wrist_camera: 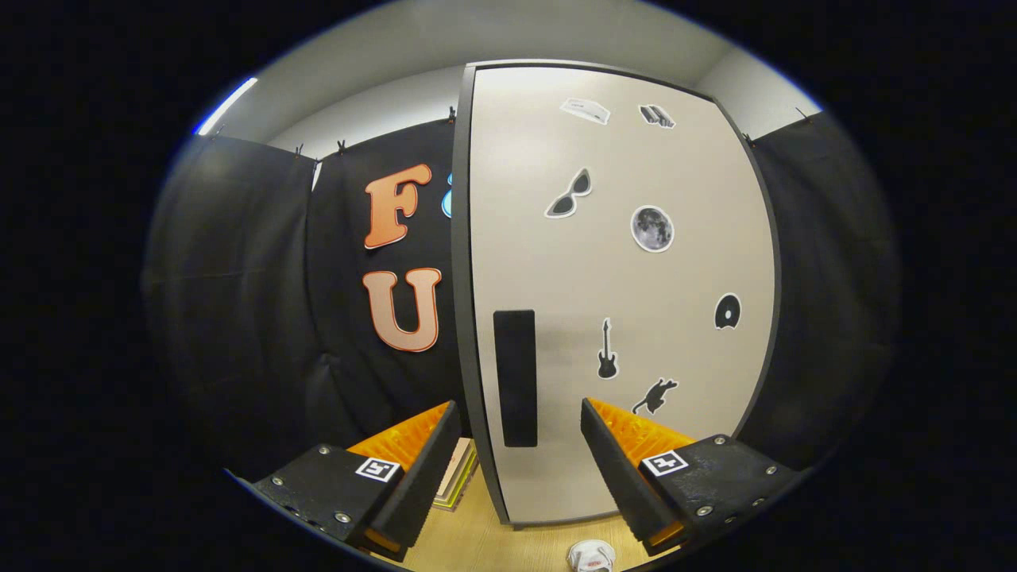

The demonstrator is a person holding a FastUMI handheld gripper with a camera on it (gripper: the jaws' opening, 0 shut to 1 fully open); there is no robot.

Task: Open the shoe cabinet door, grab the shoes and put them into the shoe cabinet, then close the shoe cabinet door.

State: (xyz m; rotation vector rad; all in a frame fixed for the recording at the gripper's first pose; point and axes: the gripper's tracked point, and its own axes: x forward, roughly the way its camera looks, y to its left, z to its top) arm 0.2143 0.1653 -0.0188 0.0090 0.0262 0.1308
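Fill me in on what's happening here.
A hand-held gripper faces a shoe cabinet with its fingers open, one on each side of the dark handle on the door's left edge. The fingers haven't closed on anything. The door, dotted with stickers, looks shut or nearly so. A white shoe lies on the wooden floor just below the gripper, so nothing has been put away yet.
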